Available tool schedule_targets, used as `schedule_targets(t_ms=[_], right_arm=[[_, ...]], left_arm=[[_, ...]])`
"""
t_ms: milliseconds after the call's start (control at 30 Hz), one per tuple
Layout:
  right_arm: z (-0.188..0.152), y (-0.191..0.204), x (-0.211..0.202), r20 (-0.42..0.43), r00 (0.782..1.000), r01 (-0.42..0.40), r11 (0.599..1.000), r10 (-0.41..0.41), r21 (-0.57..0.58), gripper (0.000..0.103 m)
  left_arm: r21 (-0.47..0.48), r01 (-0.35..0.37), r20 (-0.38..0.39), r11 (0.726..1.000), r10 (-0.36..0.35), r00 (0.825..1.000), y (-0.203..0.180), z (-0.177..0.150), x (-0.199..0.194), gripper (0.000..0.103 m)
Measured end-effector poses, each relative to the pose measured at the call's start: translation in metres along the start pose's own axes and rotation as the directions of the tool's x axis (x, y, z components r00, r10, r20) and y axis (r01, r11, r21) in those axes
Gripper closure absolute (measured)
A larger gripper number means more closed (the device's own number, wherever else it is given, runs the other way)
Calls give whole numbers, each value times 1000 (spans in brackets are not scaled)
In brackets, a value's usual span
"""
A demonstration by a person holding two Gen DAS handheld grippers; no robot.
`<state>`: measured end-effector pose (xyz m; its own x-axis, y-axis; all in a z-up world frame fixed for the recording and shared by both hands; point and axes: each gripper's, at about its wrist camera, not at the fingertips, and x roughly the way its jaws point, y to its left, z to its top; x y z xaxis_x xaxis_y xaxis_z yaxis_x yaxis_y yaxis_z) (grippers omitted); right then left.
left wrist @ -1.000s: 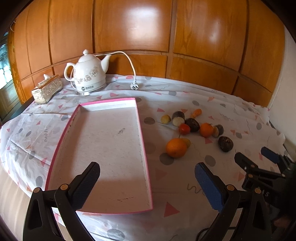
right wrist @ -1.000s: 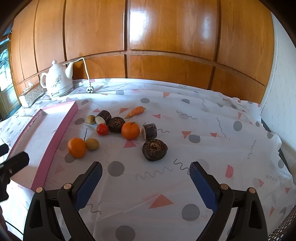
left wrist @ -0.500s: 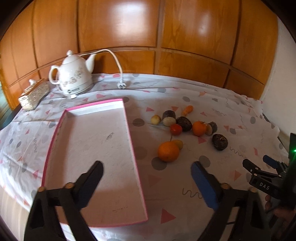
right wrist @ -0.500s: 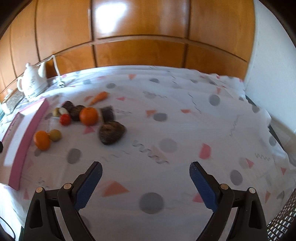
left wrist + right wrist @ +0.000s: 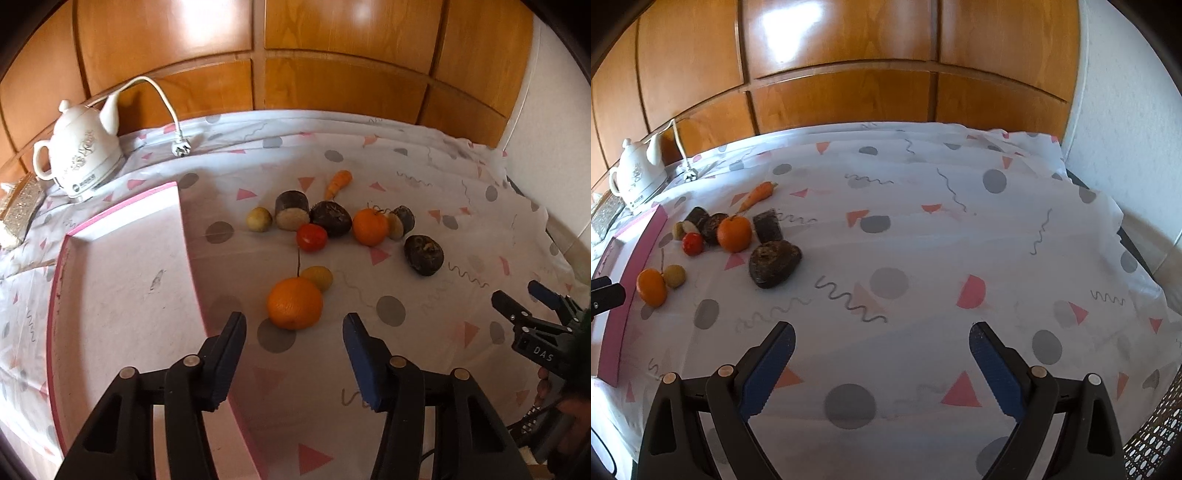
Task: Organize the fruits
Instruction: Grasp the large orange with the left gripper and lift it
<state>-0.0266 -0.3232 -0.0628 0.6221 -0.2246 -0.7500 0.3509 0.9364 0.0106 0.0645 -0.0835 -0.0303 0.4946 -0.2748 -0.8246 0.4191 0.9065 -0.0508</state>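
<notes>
Left wrist: left tongs [image 5: 294, 328] narrowing, empty, orange [image 5: 294, 302] just ahead; right tongs [image 5: 882, 345] wide.

Back left, a white ceramic kettle [image 5: 80, 157] stands upright on the patterned tablecloth [image 5: 923, 258], its white cord [image 5: 162, 99] looping over to an unplugged plug [image 5: 181, 148] lying on the cloth. A glittery gold tissue box [image 5: 18, 206] sits just beside the kettle at the left edge. Glossy wood panelling [image 5: 295, 48] runs behind.
</notes>
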Motion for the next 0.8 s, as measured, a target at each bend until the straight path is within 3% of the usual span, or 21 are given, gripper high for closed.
schedule_targets(t_ms=[467, 700, 800], right_arm=[[1, -34, 7, -7, 998, 64, 994, -64, 85, 6], [1, -35, 8, -10, 998, 64, 995, -63, 83, 6], [0, -40, 10, -16, 997, 71, 993, -70, 95, 6]], left_arm=[[49, -20, -54, 999, 23, 998, -7, 10, 33, 48], [63, -34, -77, 997, 39, 996, -7, 12, 47, 60], [71, -38, -81, 997, 43, 996, -9, 12, 51, 60]])
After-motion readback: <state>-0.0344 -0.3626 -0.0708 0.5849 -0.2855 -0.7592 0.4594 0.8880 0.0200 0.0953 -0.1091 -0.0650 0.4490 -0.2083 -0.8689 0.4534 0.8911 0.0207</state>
